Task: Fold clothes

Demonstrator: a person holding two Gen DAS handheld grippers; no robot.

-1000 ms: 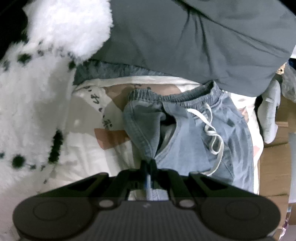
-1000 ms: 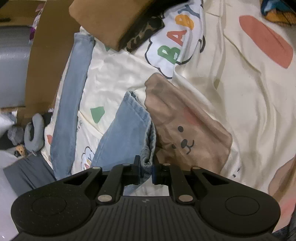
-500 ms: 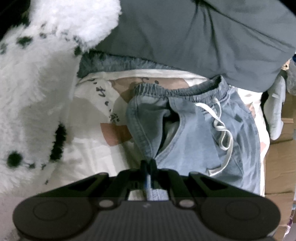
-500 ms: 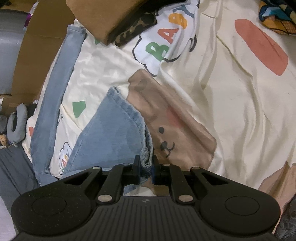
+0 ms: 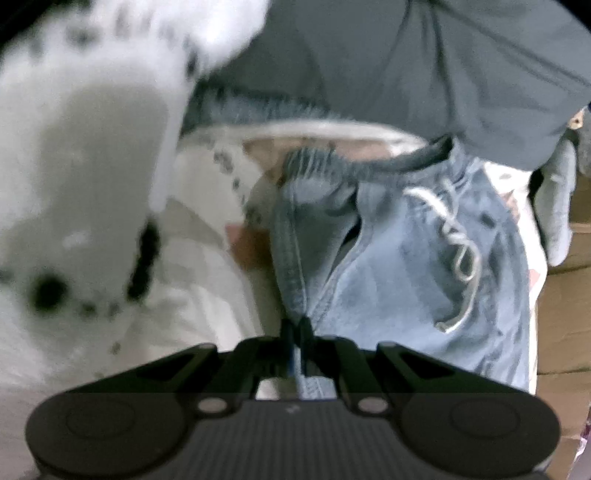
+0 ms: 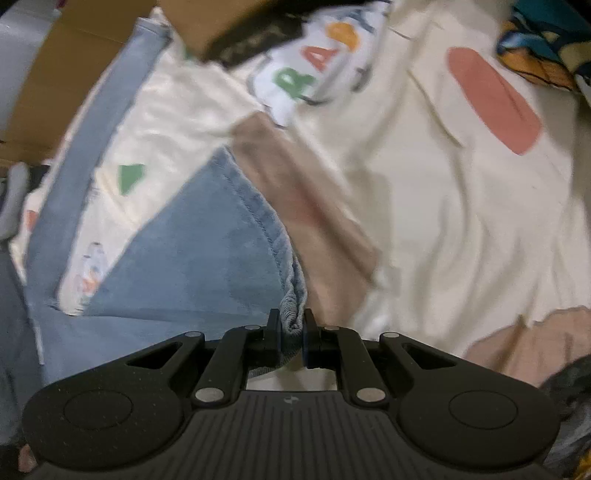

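Denim, pale blue and soft, makes up the trousers (image 5: pixel 413 266) that lie spread over a cream printed bedsheet (image 6: pixel 461 221). Seen from the left wrist, their elastic waistband reaches toward the sheet's far edge, a white drawstring (image 5: pixel 458 243) looped across the front. The left gripper (image 5: pixel 295 328) is clamped tight on a stitched seam of the trousers, fabric pinched between its closed jaws. From the right wrist, one trouser leg runs along the sheet's left edge and another fans out toward the right gripper (image 6: pixel 291 325), whose jaws are closed on a bunched hem. A dark grey garment (image 5: pixel 424 62) lies beyond the waistband, and a white fluffy blanket with black spots (image 5: pixel 85 177) crowds the left side, blurred. A brown box (image 6: pixel 207 22) sits at the sheet's far edge; what it holds cannot be seen. Brown cardboard (image 6: pixel 55 85) lies beyond the left edge.
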